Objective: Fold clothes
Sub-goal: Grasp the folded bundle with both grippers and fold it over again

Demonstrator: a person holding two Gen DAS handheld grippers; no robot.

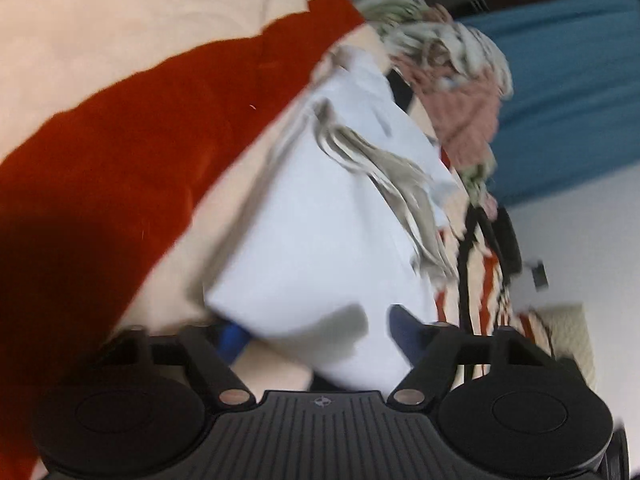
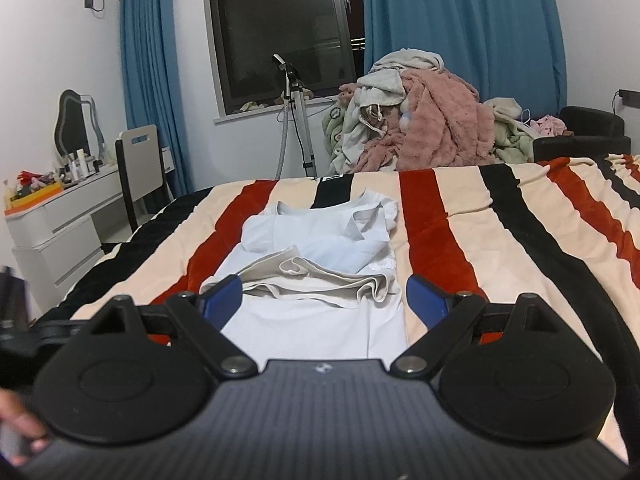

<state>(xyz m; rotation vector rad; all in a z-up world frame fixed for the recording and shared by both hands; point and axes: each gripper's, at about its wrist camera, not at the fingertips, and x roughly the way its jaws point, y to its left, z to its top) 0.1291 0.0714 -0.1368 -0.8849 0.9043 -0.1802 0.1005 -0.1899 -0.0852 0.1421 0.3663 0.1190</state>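
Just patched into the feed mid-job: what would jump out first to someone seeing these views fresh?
The pale blue-white shirt lies partly folded in the middle of the bed's striped blanket, its beige trim bunched across it. Behind the bed, by the blue curtains, a big heap of unfolded clothes waits. The right hand-held gripper hovers open over the shirt's near part, while the left hand-held gripper straddles an edge of the shirt in a blurred view.

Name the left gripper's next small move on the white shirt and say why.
Probably close the left gripper on the white shirt: the near hem lies between its blue fingers, but whether they pinch is unclear. The right gripper hovers open, holding nothing.
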